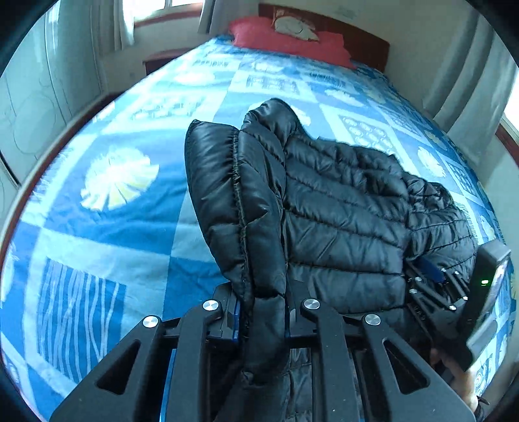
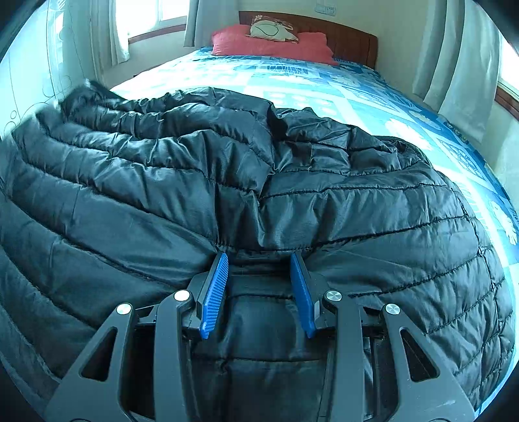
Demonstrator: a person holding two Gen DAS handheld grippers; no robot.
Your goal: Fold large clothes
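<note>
A black quilted puffer jacket [image 1: 340,201] lies on the blue patterned bed [image 1: 107,227]. My left gripper [image 1: 262,292] is shut on a thick fold of the jacket, which stands up between its jaws and hides the pads. In the right wrist view the jacket [image 2: 259,181] fills most of the frame. My right gripper [image 2: 261,256] is open, its blue fingers [image 2: 215,292] spread apart and pushed against the jacket's edge, with fabric bulging between them. The right gripper also shows at the right edge of the left wrist view [image 1: 454,285].
Red pillows [image 2: 269,43] and a wooden headboard [image 2: 353,40] are at the far end of the bed. Curtains [image 2: 454,55] hang at the right and a window [image 2: 152,19] is at the far left. Bed cover shows beyond the jacket [image 2: 373,97].
</note>
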